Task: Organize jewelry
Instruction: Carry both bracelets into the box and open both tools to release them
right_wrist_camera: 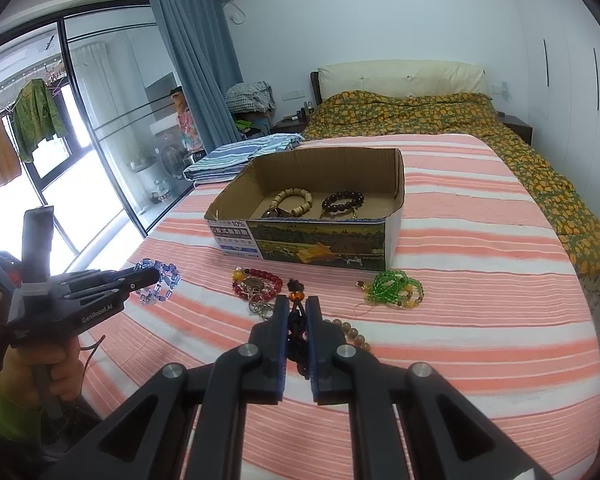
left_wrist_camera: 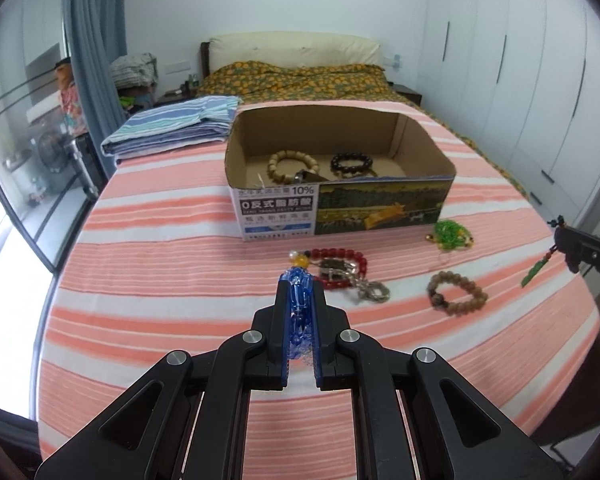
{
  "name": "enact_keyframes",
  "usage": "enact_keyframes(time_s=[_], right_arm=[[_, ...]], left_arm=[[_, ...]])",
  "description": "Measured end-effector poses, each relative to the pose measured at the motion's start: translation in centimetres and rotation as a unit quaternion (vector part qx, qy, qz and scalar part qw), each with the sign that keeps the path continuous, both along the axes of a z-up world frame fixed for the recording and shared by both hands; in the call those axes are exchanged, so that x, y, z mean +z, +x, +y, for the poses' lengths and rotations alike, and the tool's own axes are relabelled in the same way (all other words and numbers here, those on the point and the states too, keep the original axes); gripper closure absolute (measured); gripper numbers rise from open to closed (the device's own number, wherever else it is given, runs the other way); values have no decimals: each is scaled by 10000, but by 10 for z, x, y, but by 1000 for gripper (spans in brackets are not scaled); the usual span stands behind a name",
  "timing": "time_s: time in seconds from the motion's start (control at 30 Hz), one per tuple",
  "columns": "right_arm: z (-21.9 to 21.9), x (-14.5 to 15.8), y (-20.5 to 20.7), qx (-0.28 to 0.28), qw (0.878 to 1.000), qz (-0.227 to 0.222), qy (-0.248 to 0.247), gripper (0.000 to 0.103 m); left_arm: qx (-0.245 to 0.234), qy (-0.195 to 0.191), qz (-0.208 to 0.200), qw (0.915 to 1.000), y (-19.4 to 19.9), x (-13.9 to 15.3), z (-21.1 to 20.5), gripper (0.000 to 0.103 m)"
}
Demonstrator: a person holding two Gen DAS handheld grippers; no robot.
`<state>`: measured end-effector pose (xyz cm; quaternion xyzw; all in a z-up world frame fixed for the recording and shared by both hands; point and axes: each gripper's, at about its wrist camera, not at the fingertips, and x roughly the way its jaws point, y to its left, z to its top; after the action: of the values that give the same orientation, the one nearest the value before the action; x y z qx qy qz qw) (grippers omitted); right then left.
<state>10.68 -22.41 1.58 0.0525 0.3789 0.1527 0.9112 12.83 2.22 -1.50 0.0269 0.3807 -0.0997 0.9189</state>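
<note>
The bed (left_wrist_camera: 180, 248), spread with a pink-and-white striped sheet, carries an open cardboard box (left_wrist_camera: 340, 212) holding a pale bead bracelet (left_wrist_camera: 293, 166) and a dark bead bracelet (left_wrist_camera: 351, 164). In front of the box lie a red bead strand (left_wrist_camera: 340, 258), a green bead strand (left_wrist_camera: 452, 236) and a brown bead bracelet (left_wrist_camera: 458, 294).

The left tool (left_wrist_camera: 299, 280) is clamped on a blue crystal bracelet (left_wrist_camera: 299, 300); only the right wrist view shows its loop dangling beside the tips. The right tool (right_wrist_camera: 298, 304) grips a black-corded pendant (right_wrist_camera: 296, 294); only the left wrist view shows its green charm (left_wrist_camera: 534, 274) hanging free.
</note>
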Motion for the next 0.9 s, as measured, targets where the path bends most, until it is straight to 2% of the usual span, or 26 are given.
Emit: enact_keyframes(time_s=[0.13, 0.27, 0.47, 0.7, 0.77, 0.9], right_arm=[[0, -2, 5, -8, 10000, 44, -14, 94], [0, -2, 14, -1, 10000, 76, -47, 94], [0, 8, 47, 141, 9998, -64, -123, 94], [4, 33, 112, 251, 9990, -370, -93, 94], [4, 34, 133, 248, 9989, -382, -111, 94], [3, 21, 174, 242, 9996, -125, -58, 94]], left_arm=[[-27, -57, 66, 10000, 5, -3, 2, 96], [-151, -352, 213, 9990, 13, -2, 6, 96], [-291, -648, 106, 9974, 39, 24, 12, 96], [-359, -779, -106, 9963, 104, 57, 10, 96], [-416, -813, -56, 9958, 124, 57, 8, 96], [-382, -824, 213, 9956, 168, 42, 4, 96]])
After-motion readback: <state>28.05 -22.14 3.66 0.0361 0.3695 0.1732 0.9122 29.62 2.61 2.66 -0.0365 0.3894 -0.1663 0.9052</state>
